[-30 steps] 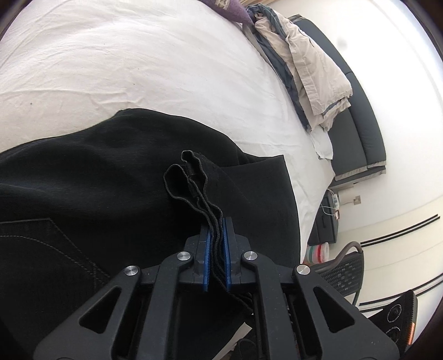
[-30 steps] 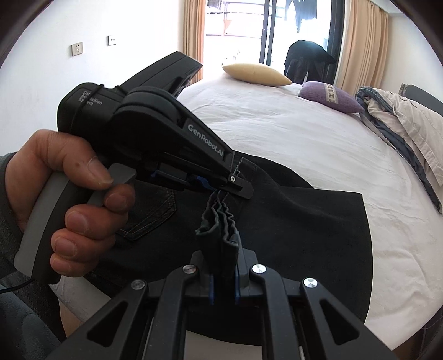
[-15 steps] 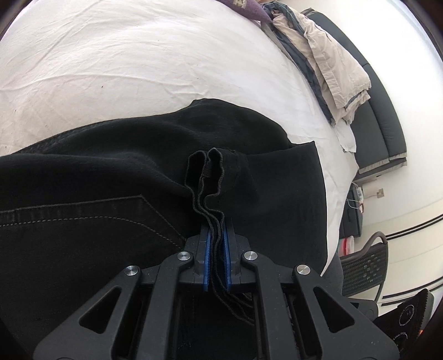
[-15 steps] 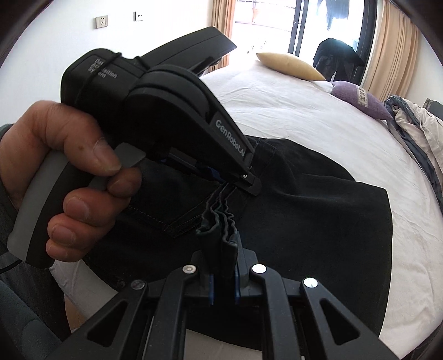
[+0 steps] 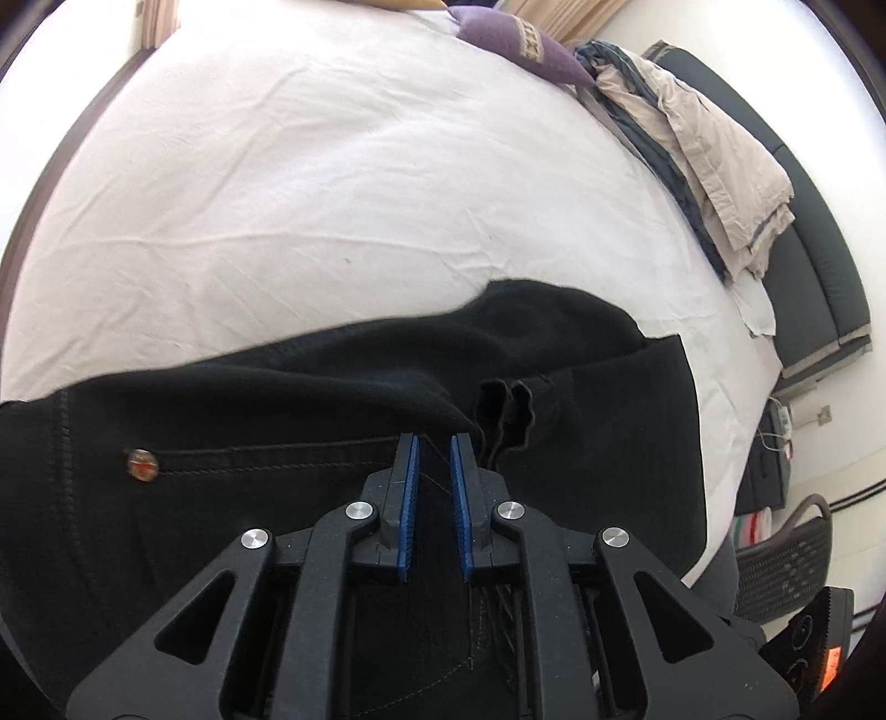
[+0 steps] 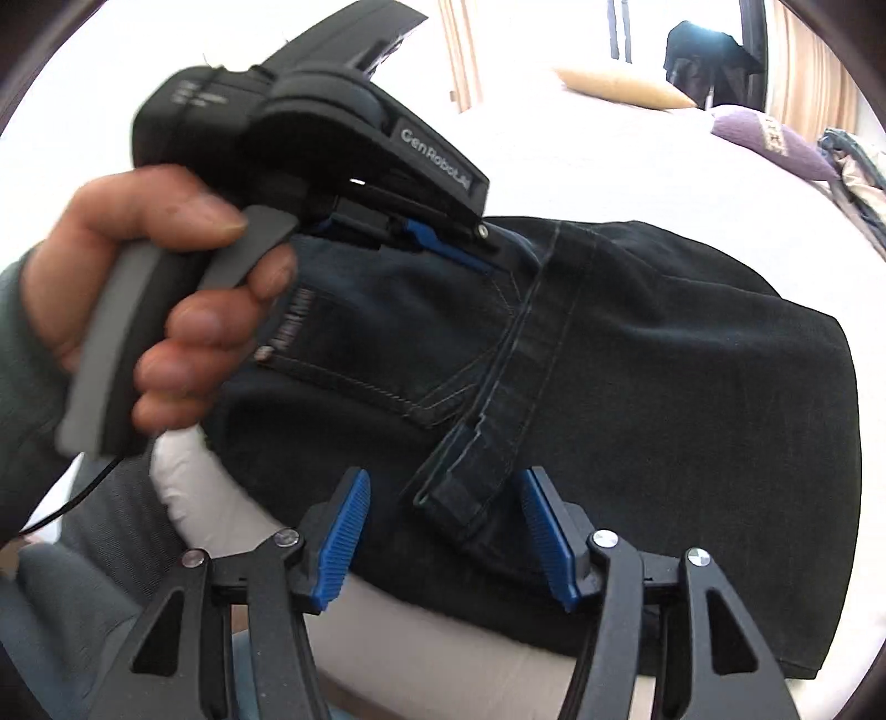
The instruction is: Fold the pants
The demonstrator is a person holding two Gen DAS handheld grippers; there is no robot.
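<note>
The black pants [image 5: 310, 432] lie folded on the white bed [image 5: 332, 194], back pocket and rivet facing up. In the right wrist view the pants [image 6: 664, 360] show a waistband strip running down to the near edge. My left gripper [image 5: 434, 448] is open just above the pocket area, with the bunched hem lying free just right of its fingertips. It also shows in the right wrist view [image 6: 448, 243], held by a hand. My right gripper [image 6: 443, 493] is open wide, its blue pads either side of the waistband end without touching it.
A purple pillow [image 5: 515, 41] and a heap of beige and grey clothes [image 5: 703, 144] lie at the bed's far right. A dark sofa [image 5: 808, 232] and a mesh chair [image 5: 786, 559] stand beside the bed. A yellow pillow [image 6: 620, 88] lies at the head.
Both grippers have opened and let go of the bunched black fabric. The fabric has dropped onto the folded pants. Both grippers have drawn back a little.
</note>
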